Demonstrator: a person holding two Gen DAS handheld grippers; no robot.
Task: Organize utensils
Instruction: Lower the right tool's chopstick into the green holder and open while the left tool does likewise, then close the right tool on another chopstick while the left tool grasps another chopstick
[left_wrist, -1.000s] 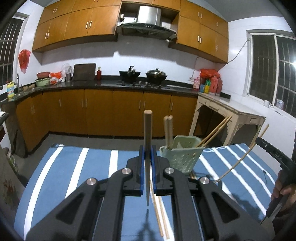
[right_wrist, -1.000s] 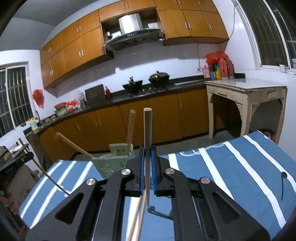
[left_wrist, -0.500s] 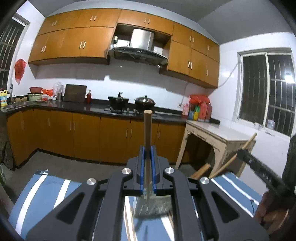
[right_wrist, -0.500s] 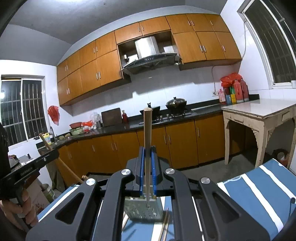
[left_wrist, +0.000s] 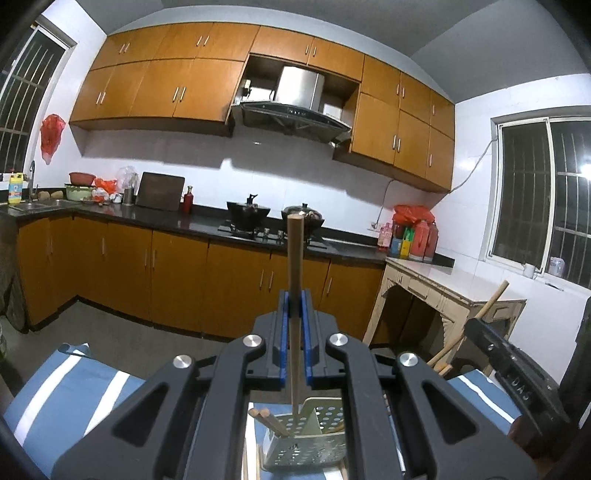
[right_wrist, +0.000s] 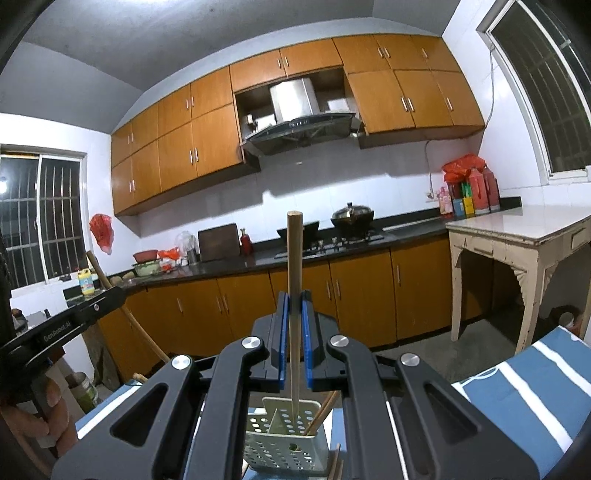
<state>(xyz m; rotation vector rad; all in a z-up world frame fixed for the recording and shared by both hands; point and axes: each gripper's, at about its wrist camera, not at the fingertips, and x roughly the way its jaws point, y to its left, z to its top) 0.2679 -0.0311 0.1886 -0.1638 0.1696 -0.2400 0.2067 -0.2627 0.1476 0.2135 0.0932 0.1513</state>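
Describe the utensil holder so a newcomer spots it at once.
Start at the blue striped tablecloth in front of the kitchen cabinets. On it, just below both grippers' fingertips, stands a pale green perforated basket with a centre divider. It is the only container there, with chopsticks leaning inside.

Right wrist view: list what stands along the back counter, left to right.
yellow bottle → red bowl → dark cutting board → red bottle → lidded pot → red jugs
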